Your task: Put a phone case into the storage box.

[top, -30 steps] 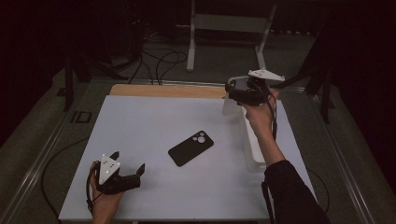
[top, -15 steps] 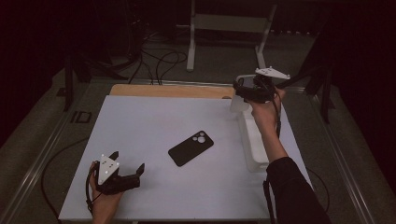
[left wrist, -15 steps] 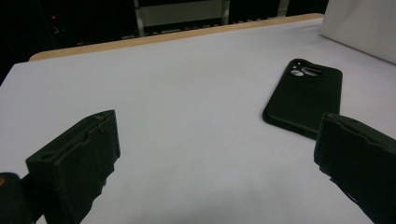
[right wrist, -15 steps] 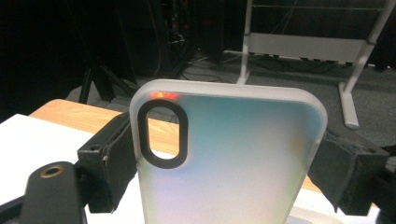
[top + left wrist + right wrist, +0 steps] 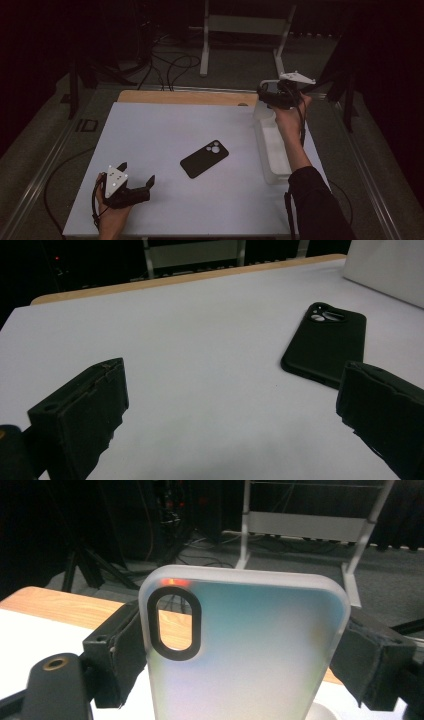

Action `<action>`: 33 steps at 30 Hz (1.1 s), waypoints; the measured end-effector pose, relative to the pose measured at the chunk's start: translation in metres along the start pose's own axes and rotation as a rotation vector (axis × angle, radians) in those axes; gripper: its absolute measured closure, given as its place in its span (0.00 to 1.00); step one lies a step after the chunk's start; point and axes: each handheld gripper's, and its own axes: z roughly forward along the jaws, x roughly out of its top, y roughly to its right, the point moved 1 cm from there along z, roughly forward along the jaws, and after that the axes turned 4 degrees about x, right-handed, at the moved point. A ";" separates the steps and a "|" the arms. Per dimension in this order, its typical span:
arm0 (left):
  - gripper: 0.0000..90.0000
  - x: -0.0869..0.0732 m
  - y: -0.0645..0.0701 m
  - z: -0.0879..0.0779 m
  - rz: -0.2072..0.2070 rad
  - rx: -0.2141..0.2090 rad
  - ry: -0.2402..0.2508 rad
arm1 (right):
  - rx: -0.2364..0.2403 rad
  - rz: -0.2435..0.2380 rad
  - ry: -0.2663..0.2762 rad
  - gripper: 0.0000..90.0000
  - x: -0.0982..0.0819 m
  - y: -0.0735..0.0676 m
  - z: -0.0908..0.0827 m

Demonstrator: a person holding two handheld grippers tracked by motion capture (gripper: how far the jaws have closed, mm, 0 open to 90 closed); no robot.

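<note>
Two claws are in your hands above a white counter (image 5: 165,135) with a wooden strip along its far edge. Your left claw (image 5: 134,176) rests at the near left of the counter, a grey three-cornered plate on top of it, its jaws spread wide with nothing between them; in the left gripper view the two black jaws stand far apart over bare white surface. A black phone (image 5: 204,158) lies flat near the middle of the counter, camera end toward the far side, well apart from both claws; in the left gripper view it sits just beyond the right-hand jaw (image 5: 324,342). Your right claw (image 5: 265,96) is held up at the far right corner of the counter, above the far end of a clear plastic bin (image 5: 274,150) that stands along the right edge. It grips a translucent frosted phone case (image 5: 245,650) by its two long sides, the jaws pressed against them; the case stands upright, its oval, dark-rimmed camera opening at the upper left in the right gripper view. Beyond the counter the dark floor carries loose cables (image 5: 172,62) and the white legs of a stand (image 5: 245,25).
</note>
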 end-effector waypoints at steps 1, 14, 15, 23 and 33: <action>0.01 0.000 0.000 0.000 -0.001 -0.001 -0.001 | -0.004 0.001 0.001 0.18 0.000 0.002 0.000; 0.01 0.000 0.000 0.000 -0.001 -0.001 0.000 | -0.062 0.041 -0.013 0.18 -0.007 0.023 0.004; 0.01 0.000 0.000 0.000 -0.001 -0.002 0.000 | -0.067 0.040 -0.015 0.18 -0.008 0.024 0.005; 0.01 0.000 0.000 0.000 -0.003 -0.002 0.000 | -0.089 0.043 -0.044 0.18 -0.014 0.031 0.011; 0.01 0.000 0.000 0.000 -0.002 -0.003 0.001 | -0.108 0.022 -0.095 0.18 -0.029 0.029 0.026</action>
